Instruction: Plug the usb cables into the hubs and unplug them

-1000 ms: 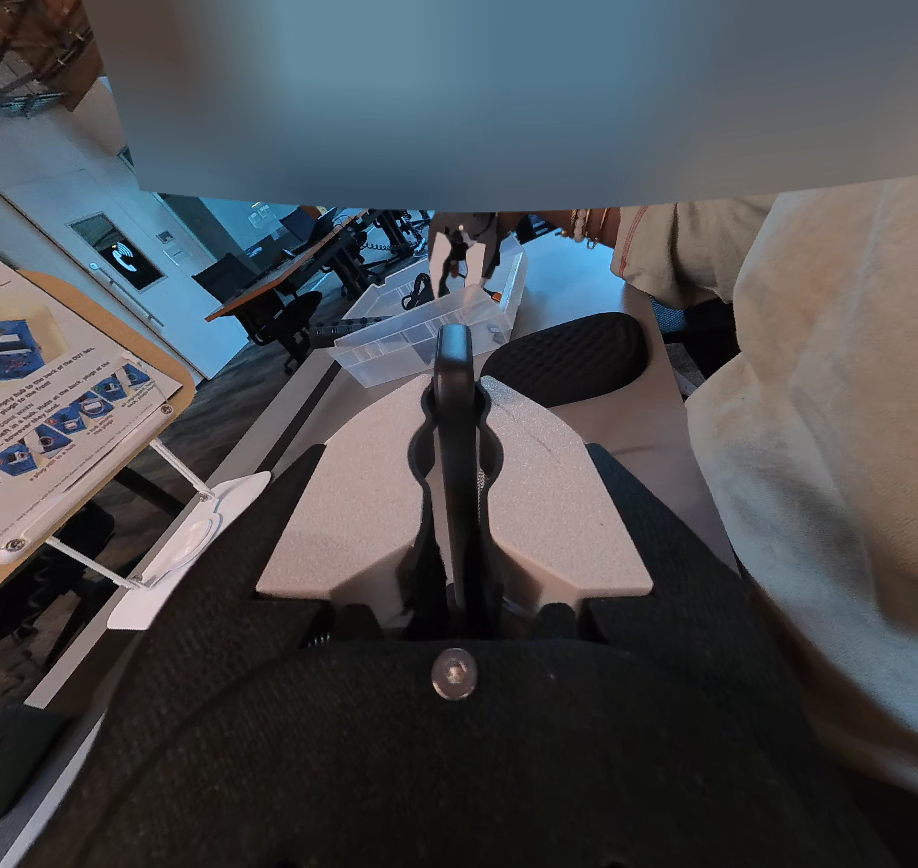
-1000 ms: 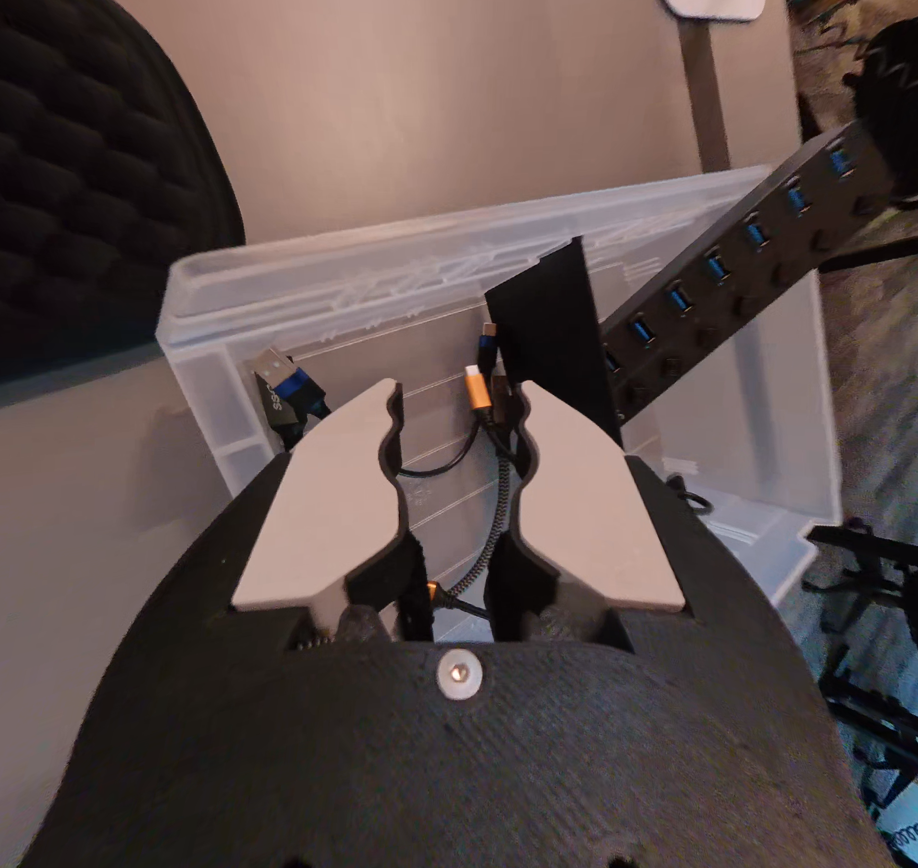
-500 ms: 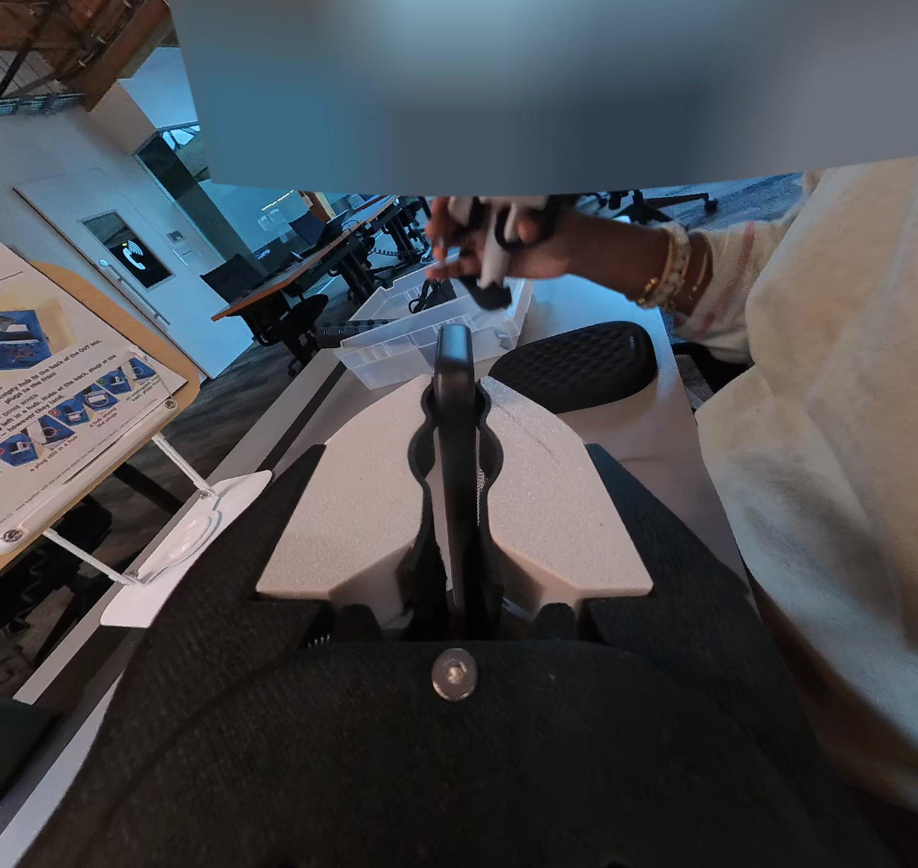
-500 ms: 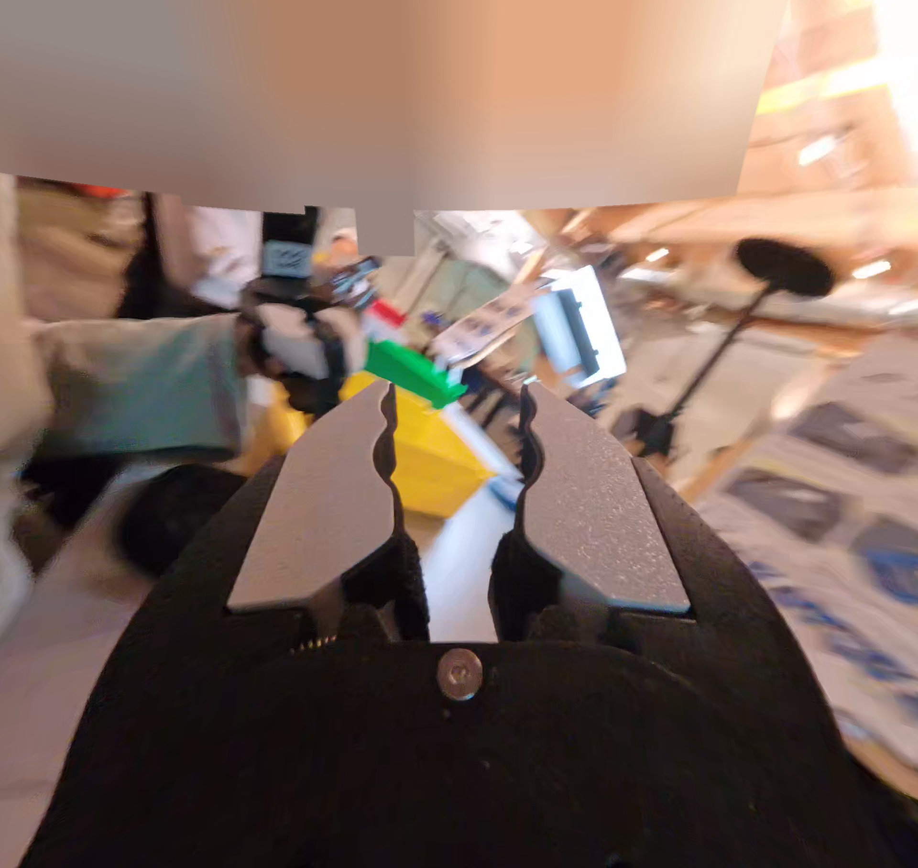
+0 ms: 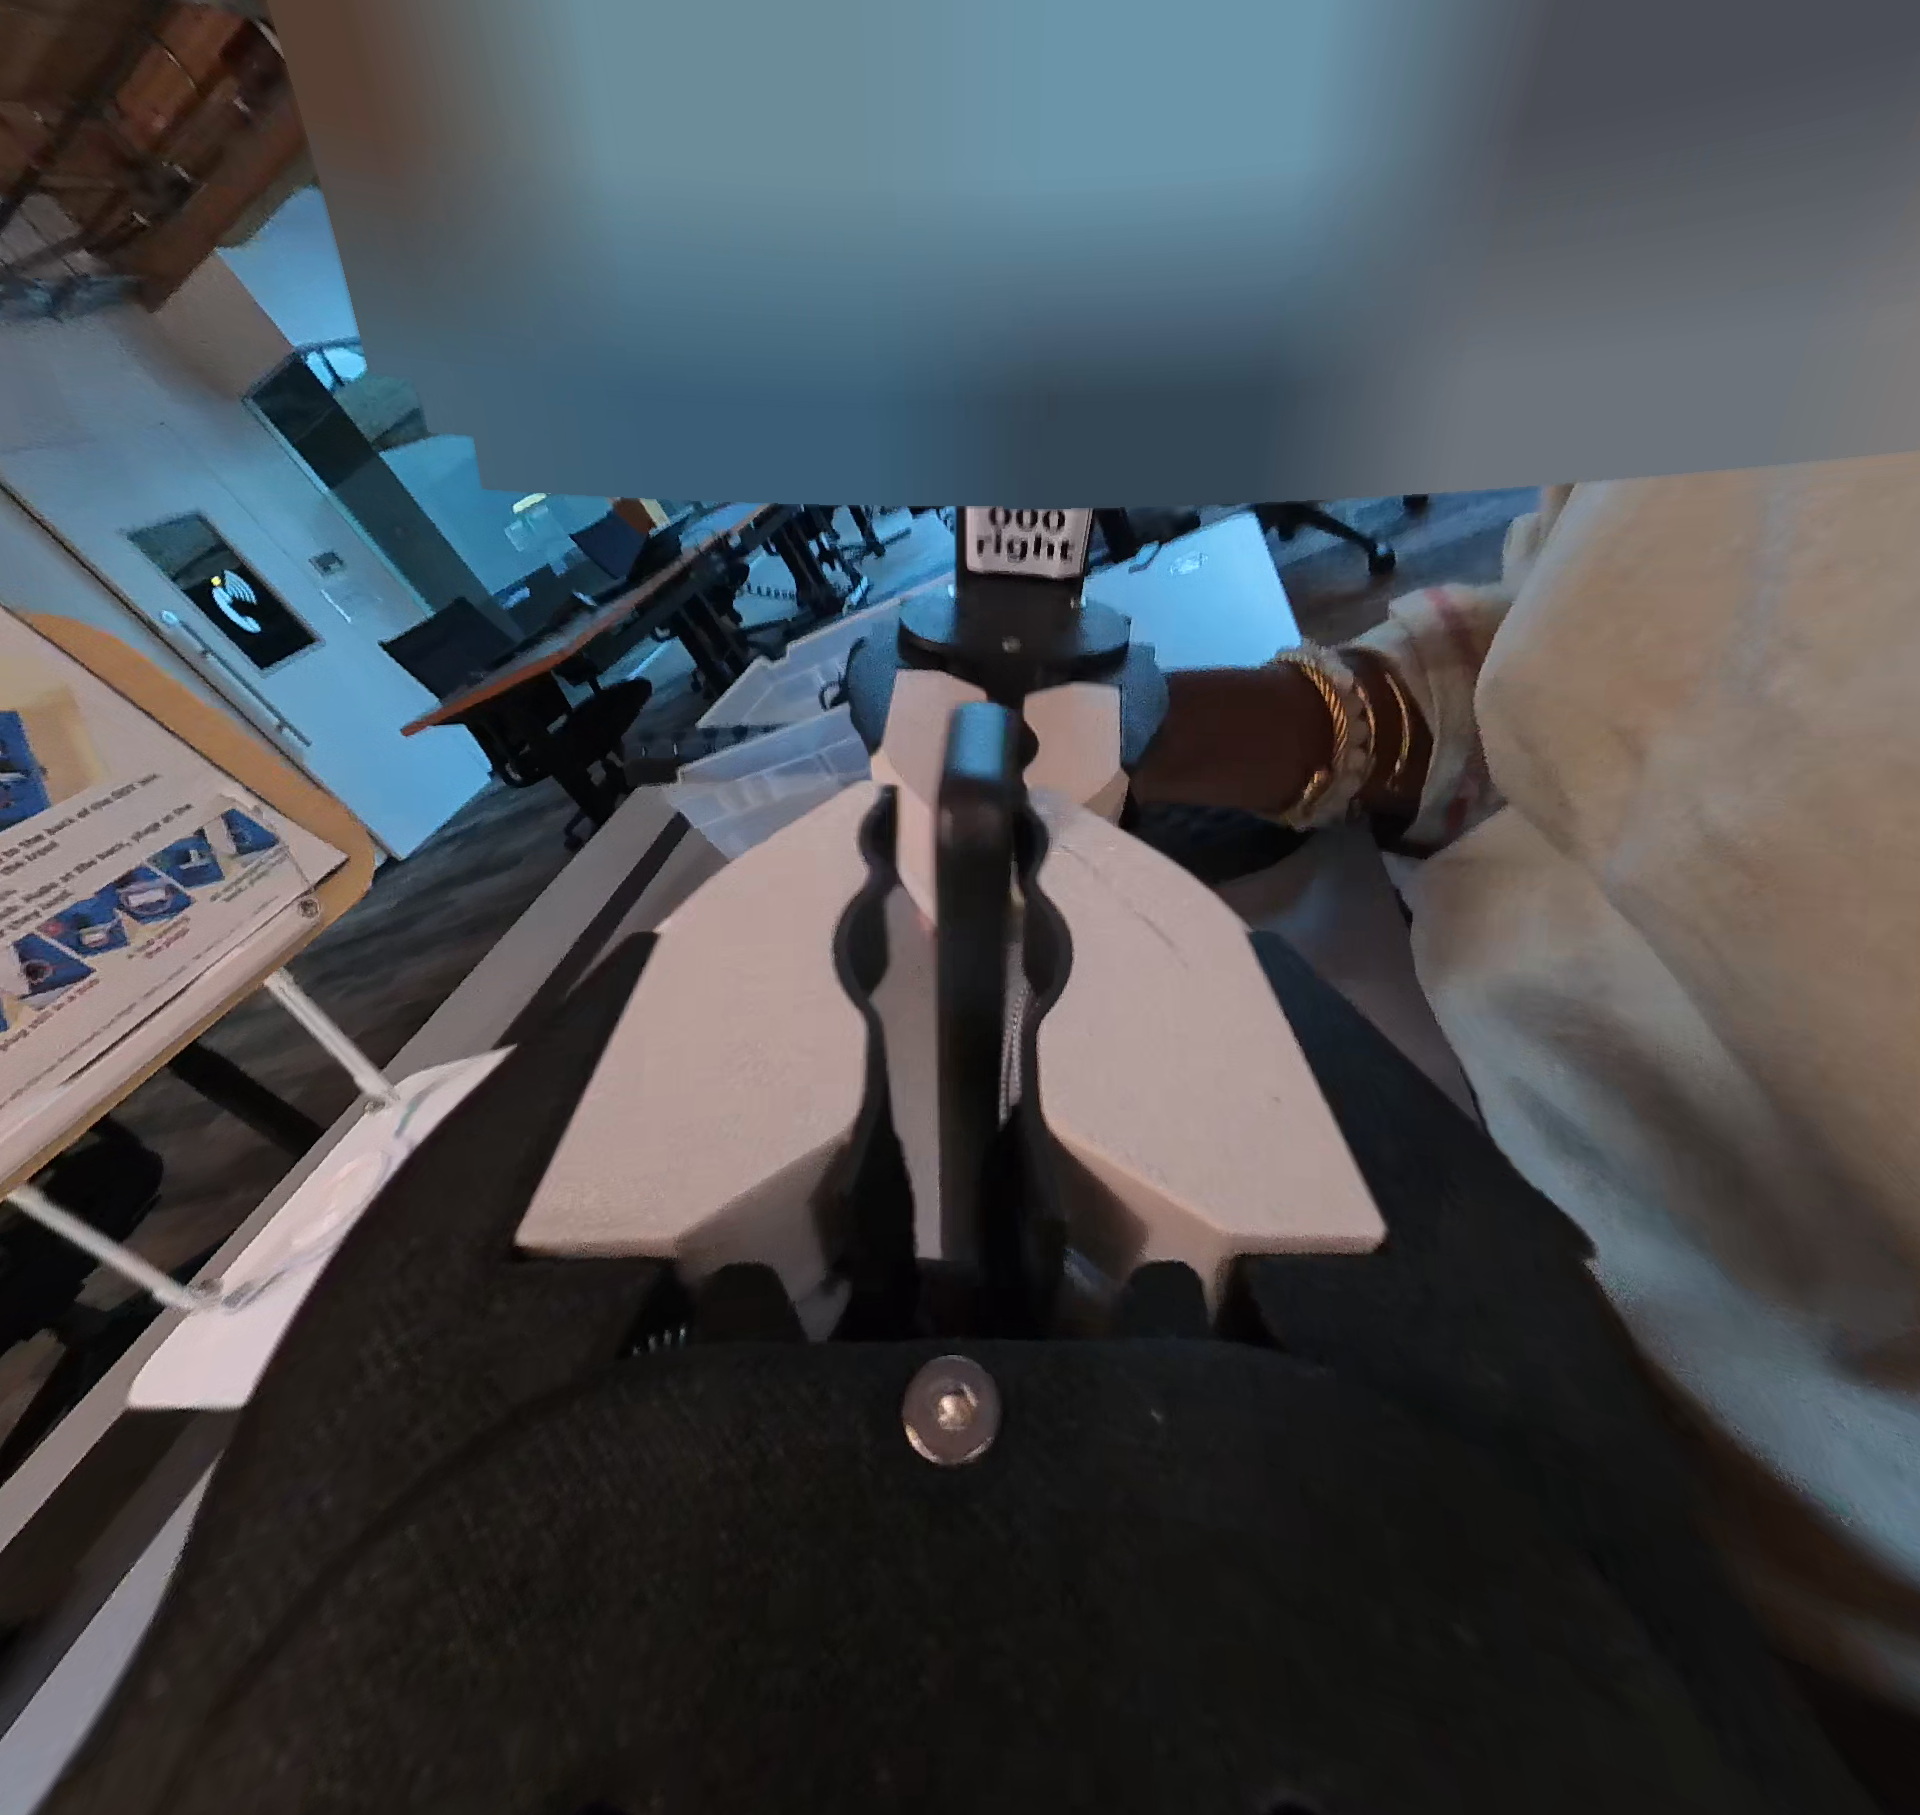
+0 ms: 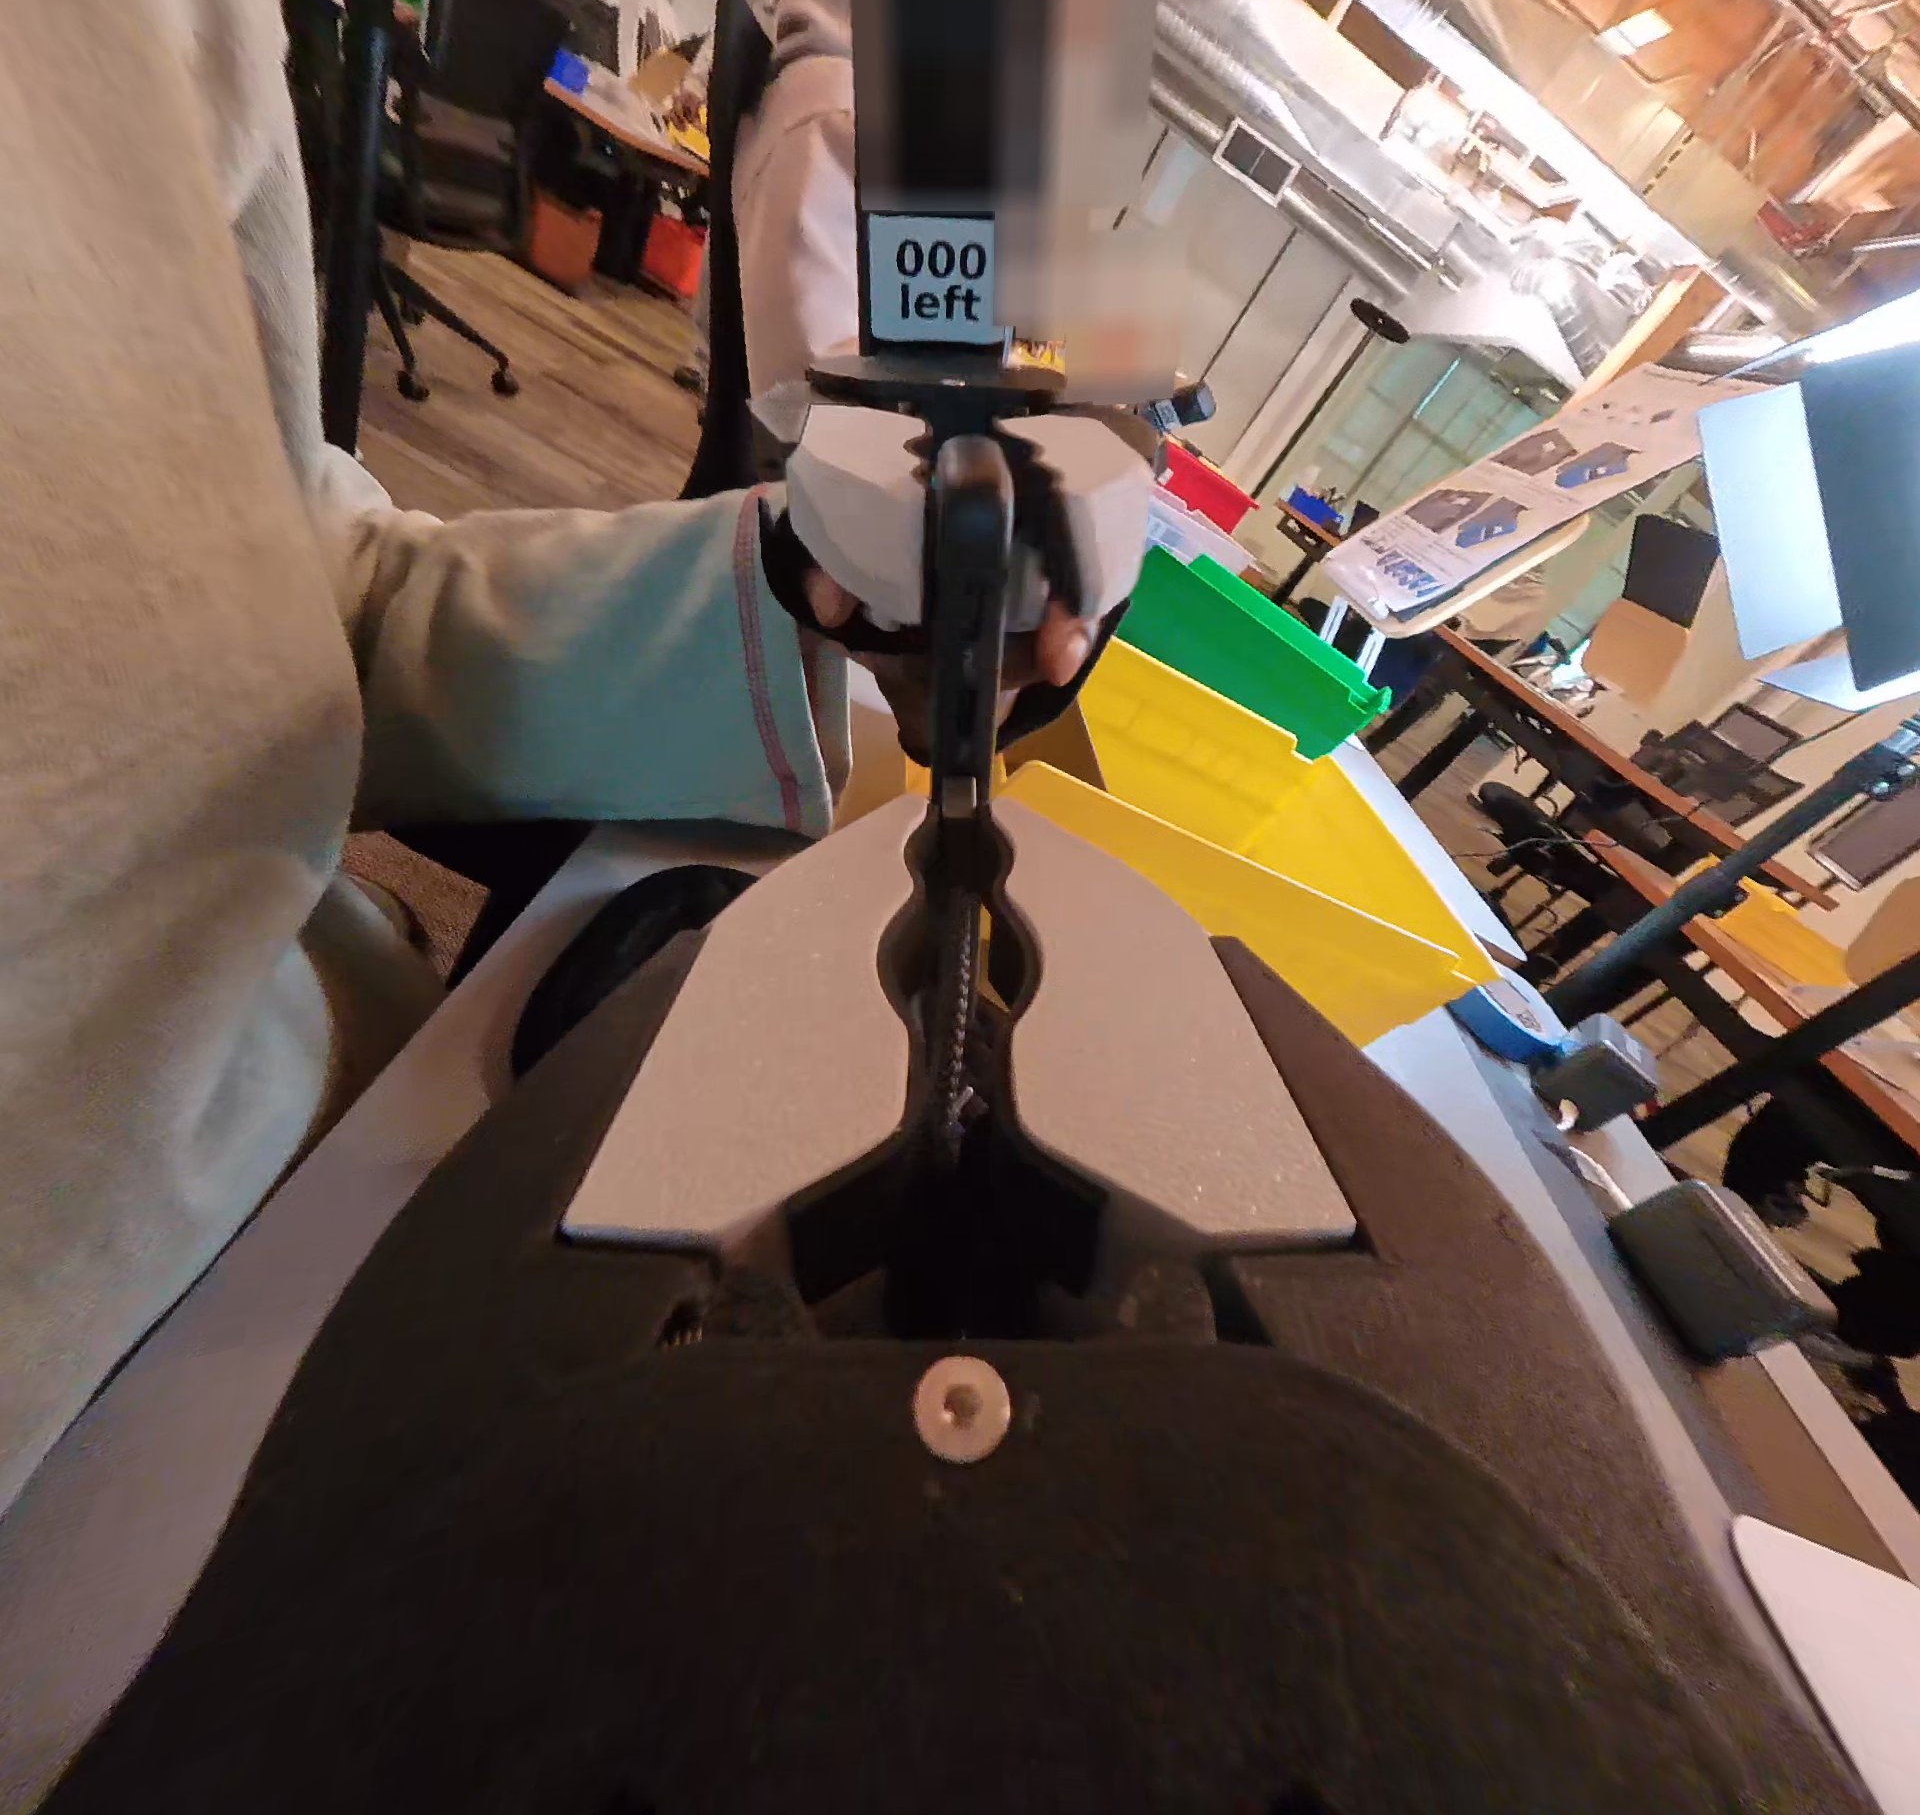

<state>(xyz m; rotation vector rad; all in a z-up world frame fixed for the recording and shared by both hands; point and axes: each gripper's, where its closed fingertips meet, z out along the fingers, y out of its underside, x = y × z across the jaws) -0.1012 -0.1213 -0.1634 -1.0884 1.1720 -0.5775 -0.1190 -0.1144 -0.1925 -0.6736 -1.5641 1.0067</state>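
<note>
My left gripper (image 5: 961, 820) is shut on a black USB hub (image 5: 977, 892), seen edge-on between its grey fingers. My right gripper (image 6: 963, 815) is shut on a braided USB cable (image 6: 961, 986), and the cable's plug (image 6: 961, 789) meets the near end of the hub (image 6: 971, 602). I cannot tell how deep the plug sits. The two grippers face each other tip to tip. The right gripper (image 5: 997, 726) shows just beyond the hub in the left wrist view. The left gripper (image 6: 966, 477) shows behind the hub in the right wrist view.
A clear plastic box (image 5: 779, 768) and a black pad (image 5: 1226, 830) lie on the grey table behind the grippers. An instruction board (image 5: 156, 882) stands at the left. Yellow bins (image 6: 1247, 830) and a green bin (image 6: 1247, 643) stand on the table. A person's cream sleeves flank both views.
The right gripper left the clear box, where it hung open over the cables. It swung round to face the left gripper and is now shut on a cable at the hub. The left gripper stayed put.
</note>
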